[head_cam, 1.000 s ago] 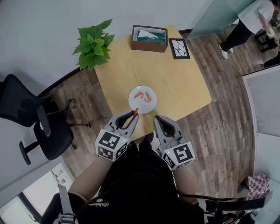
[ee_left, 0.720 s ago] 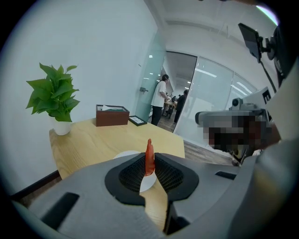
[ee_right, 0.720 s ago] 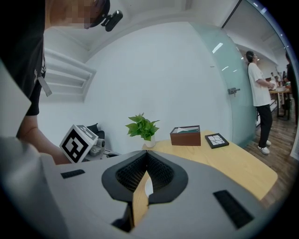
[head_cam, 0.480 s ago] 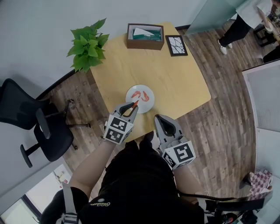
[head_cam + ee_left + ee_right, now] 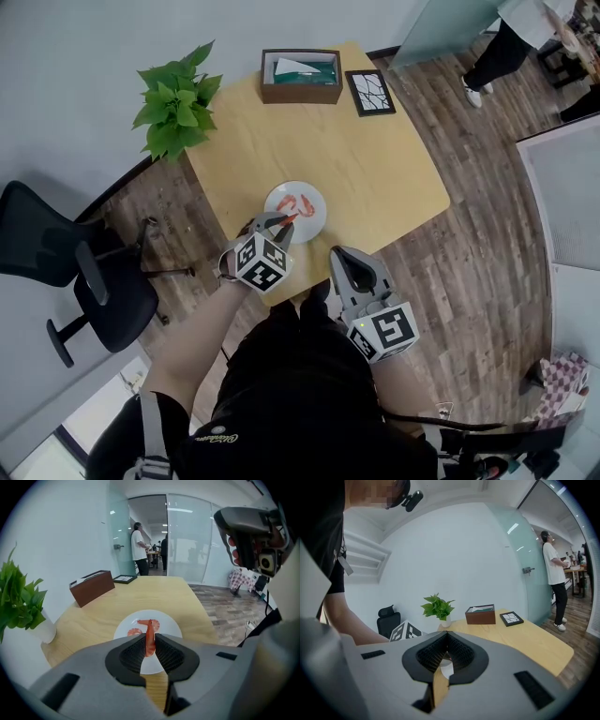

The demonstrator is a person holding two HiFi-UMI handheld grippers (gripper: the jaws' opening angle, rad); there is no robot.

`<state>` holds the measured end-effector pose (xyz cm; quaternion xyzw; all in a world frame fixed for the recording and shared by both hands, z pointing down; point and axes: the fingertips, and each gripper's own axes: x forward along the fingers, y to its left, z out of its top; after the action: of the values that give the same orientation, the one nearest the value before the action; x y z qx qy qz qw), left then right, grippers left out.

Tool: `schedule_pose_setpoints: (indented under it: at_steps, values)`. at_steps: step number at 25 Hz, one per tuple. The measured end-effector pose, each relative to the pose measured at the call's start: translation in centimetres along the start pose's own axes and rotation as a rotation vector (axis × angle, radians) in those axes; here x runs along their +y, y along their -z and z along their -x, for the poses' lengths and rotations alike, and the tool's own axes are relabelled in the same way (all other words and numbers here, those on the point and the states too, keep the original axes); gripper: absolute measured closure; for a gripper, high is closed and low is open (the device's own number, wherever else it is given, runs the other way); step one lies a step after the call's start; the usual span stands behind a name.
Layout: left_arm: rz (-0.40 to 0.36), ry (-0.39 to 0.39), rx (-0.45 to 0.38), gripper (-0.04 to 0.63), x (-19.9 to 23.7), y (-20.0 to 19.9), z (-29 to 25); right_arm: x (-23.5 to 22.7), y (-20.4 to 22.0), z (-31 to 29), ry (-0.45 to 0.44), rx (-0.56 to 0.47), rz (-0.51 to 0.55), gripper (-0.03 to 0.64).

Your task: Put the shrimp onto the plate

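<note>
A white plate point(image 5: 310, 214) lies near the front edge of the wooden table point(image 5: 375, 178), and two orange shrimps point(image 5: 302, 202) rest on it. My left gripper point(image 5: 283, 222) hovers over the plate's near rim, shut on a third shrimp point(image 5: 290, 218). In the left gripper view that shrimp point(image 5: 150, 640) stands upright between the jaws, above the plate point(image 5: 168, 626) and in front of the two lying shrimps point(image 5: 135, 631). My right gripper point(image 5: 344, 256) hangs off the table's front edge, right of the plate, shut with nothing held point(image 5: 446, 635).
At the table's far left corner stands a potted plant point(image 5: 172, 96). A brown tissue box point(image 5: 300, 75) and a framed picture point(image 5: 369, 92) sit along the far edge. A black office chair point(image 5: 70, 272) stands left of the table. A person point(image 5: 511, 42) stands at the upper right.
My left gripper has carried the shrimp forward from the table's front edge to above the plate's near rim. The right gripper has stayed in place.
</note>
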<state>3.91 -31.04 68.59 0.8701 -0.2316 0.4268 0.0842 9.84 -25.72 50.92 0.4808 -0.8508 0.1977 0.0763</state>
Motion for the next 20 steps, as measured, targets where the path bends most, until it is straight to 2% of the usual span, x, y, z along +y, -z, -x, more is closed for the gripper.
schedule_pose_setpoints:
  at_steps: [9, 20]
  values:
    - [-0.208, 0.059, 0.156, 0.531, -1.2, 1.4, -2.5, -0.2, 0.3, 0.4, 0.016, -0.005, -0.014, 0.614]
    - [-0.330, 0.067, 0.271, 0.529, -1.2, 2.8, -4.1, -0.6, 0.5, 0.8, 0.029, -0.008, -0.019, 0.614]
